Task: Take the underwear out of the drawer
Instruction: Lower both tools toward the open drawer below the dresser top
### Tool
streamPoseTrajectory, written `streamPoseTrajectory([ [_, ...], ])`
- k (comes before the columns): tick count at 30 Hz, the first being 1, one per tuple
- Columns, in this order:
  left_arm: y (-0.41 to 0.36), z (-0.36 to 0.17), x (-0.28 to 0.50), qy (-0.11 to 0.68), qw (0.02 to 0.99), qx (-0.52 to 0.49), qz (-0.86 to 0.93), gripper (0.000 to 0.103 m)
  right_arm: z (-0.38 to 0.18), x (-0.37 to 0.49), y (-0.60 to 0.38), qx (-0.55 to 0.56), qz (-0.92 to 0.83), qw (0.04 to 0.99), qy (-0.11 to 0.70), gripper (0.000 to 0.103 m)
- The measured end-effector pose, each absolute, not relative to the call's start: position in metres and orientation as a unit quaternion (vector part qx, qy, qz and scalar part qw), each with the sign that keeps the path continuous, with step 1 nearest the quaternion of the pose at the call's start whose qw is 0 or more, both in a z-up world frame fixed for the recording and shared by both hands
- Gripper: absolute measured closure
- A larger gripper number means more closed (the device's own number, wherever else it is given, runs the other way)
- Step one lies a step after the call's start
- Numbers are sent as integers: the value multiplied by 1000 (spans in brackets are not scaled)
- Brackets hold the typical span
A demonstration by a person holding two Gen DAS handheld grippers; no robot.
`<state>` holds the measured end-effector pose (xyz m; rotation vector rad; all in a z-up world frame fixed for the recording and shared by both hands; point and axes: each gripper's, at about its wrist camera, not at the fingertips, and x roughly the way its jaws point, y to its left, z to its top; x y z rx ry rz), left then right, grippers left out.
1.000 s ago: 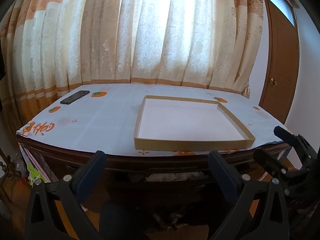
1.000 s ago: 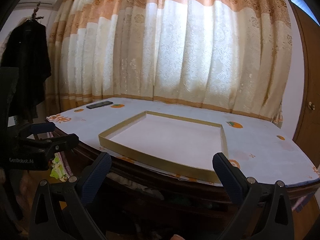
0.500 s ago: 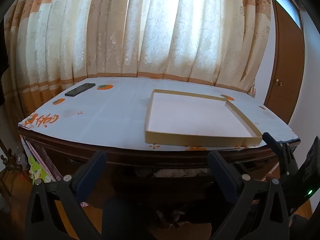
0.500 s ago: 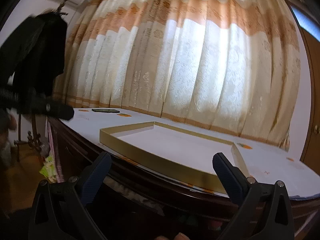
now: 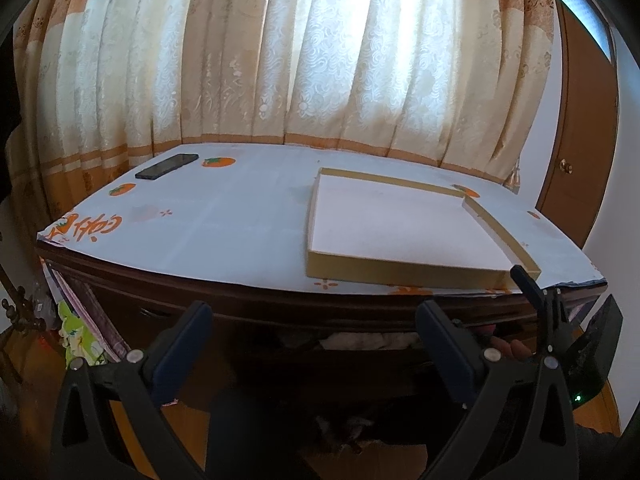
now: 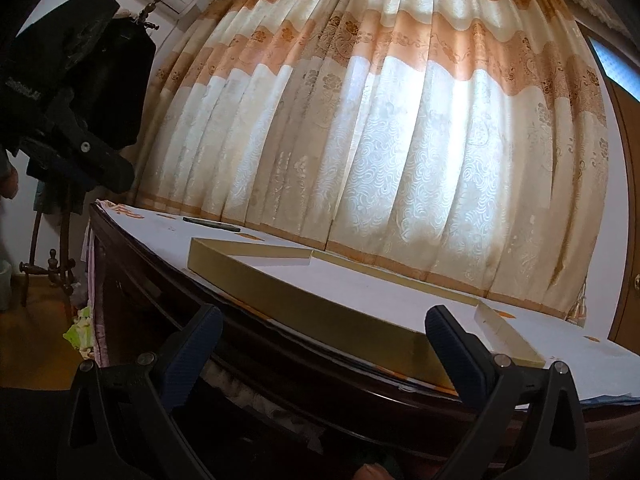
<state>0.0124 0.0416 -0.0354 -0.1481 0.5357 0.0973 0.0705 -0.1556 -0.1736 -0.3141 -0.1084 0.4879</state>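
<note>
Nearest the left wrist camera, the left gripper (image 5: pixel 314 320) has its jaws spread wide with nothing between them, aimed at the dark front of the table (image 5: pixel 256 304). Just beyond it, under the table edge, the drawer (image 5: pixel 360 344) stands slightly open, and pale underwear (image 5: pixel 360 340) shows inside. The right gripper (image 6: pixel 324 320), jaws also wide apart and empty, sits lower than a second ago: its camera now looks up along the table edge, where before it looked down onto the top. In the left view it has moved in to the drawer's right end, with fingers (image 5: pixel 508 346) of the person's hand visible there. On the table, a shallow tan tray (image 5: pixel 400 272) lies near the front edge, now seen further right in the left view. A black phone (image 5: pixel 166 166) lies at the table's far left corner. Behind the table hang cream and orange curtains (image 5: pixel 320 60).
</note>
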Motion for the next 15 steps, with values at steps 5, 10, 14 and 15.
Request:
streamPoseTrajectory([
  [5,44,-36,12,266,960,-76,49,0,-179,75,-156,-155,241,957,-50,1],
  [10,45,-36,12,265,960,-75,48,0,-183,75,-158,-176,239,953,-58,1],
  [14,44,-35,13,267,960,-73,46,0,-185,77,-160,-186,236,952,-62,1],
  [15,42,-34,14,268,960,-72,45,0,-185,78,-160,-187,236,952,-62,1],
])
